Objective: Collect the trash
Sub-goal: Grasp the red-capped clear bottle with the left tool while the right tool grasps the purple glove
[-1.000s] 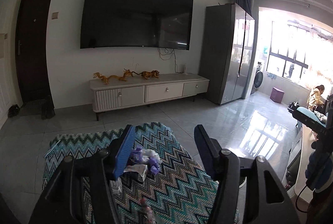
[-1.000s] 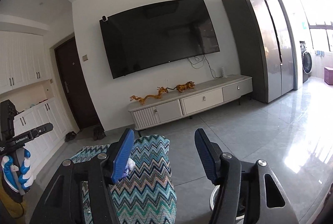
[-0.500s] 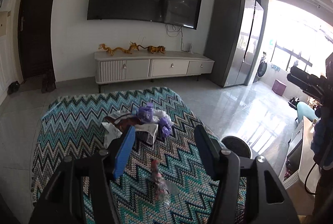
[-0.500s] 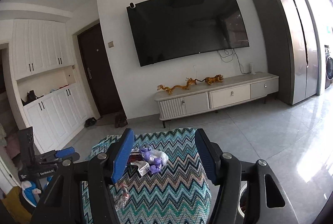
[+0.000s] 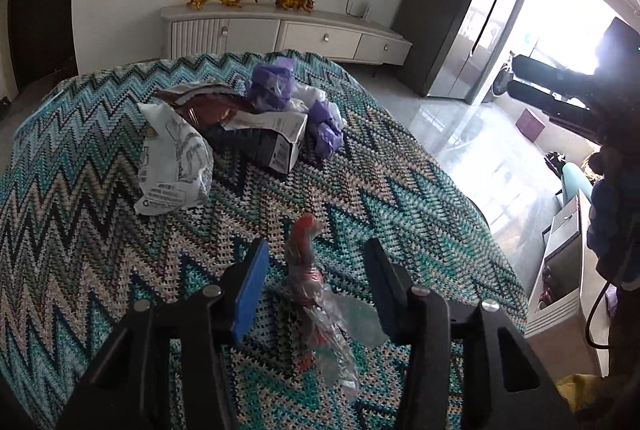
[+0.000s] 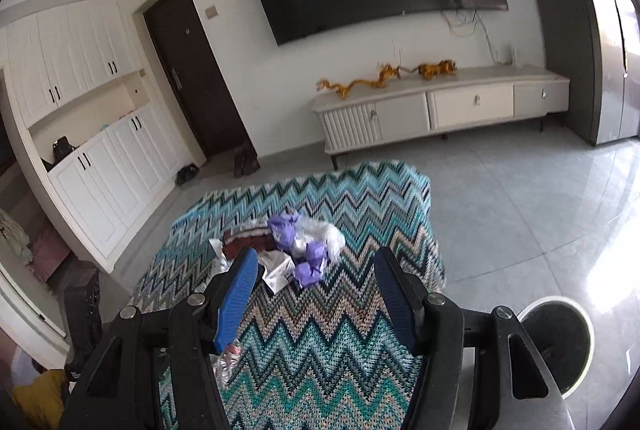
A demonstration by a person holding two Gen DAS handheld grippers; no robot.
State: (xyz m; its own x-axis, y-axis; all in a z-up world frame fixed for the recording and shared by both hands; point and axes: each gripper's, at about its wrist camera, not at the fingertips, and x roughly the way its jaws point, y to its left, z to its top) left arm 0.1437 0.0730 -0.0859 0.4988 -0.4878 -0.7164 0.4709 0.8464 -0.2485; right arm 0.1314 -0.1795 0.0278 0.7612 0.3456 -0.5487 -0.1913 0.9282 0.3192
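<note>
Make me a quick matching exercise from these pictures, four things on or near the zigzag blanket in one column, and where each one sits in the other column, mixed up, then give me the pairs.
Things:
1. clear red-tinted wrapper
2. purple gloves
3. round bin
4. white crumpled bag

Places:
A. on the tiled floor beside the blanket
B. between the closing jaws of the left gripper, untouched
C. left end of the trash pile in the left wrist view
D. in the pile ahead of the open right gripper

Pairs: 1-B, 2-D, 3-A, 4-C
</note>
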